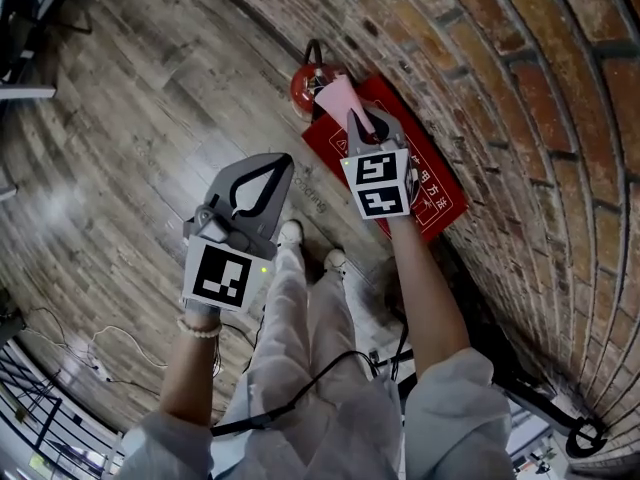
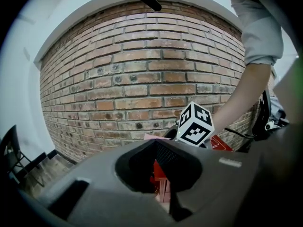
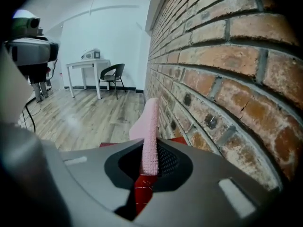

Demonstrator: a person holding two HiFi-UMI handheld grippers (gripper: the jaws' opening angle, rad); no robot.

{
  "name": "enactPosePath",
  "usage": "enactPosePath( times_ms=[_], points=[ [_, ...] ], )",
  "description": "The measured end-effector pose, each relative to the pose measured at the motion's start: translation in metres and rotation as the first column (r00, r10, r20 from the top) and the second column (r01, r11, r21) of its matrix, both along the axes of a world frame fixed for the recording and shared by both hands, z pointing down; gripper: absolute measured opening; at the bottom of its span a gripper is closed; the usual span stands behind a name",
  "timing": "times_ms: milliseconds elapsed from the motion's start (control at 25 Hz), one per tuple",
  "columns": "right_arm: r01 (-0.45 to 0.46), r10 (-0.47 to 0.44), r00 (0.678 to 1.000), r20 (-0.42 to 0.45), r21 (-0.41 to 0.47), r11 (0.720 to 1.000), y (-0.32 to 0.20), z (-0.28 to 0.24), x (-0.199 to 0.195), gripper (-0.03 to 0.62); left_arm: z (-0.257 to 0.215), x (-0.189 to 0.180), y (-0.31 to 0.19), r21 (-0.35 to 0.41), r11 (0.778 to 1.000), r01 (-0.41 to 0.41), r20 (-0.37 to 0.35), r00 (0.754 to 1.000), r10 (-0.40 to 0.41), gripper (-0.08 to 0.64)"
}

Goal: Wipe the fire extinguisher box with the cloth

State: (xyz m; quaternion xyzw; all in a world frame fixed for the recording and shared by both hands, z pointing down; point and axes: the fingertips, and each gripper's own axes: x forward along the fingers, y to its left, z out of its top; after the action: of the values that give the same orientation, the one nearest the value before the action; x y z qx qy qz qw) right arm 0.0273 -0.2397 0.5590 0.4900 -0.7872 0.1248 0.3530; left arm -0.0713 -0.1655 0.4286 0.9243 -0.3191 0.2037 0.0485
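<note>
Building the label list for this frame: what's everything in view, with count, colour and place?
fire extinguisher box: one, red, on the floor against the wall
fire extinguisher: one, red, at the box's far end
cloth: one, pink, in the right gripper
brick wall: one, red-brown, right side
table: one, white, far end of the room
chair: one, black, beside the table
left gripper: grey, shut, empty
right gripper: grey, shut on the cloth, over the box
</note>
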Motion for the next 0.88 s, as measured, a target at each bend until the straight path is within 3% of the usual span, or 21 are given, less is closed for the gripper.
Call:
enactPosePath(
  times_ms=[320, 880],
  points=[
    [-0.051, 0.048, 0.996, -0.078, -0.041, 0.998, -0.010, 0.026, 0.022, 0.018, 0.005, 0.003, -0.003, -0.009, 1.000, -0.012, -0.006, 1.000, 0.012, -0.002],
    [-0.101, 0.097, 0.990, -0.101, -0.036, 0.994, -0.010, 0.027, 0.044, 0.018, 0.004, 0.021, -0.003, -0.007, 1.000, -0.028, -0.011, 1.000, 0.028, -0.002]
  ],
)
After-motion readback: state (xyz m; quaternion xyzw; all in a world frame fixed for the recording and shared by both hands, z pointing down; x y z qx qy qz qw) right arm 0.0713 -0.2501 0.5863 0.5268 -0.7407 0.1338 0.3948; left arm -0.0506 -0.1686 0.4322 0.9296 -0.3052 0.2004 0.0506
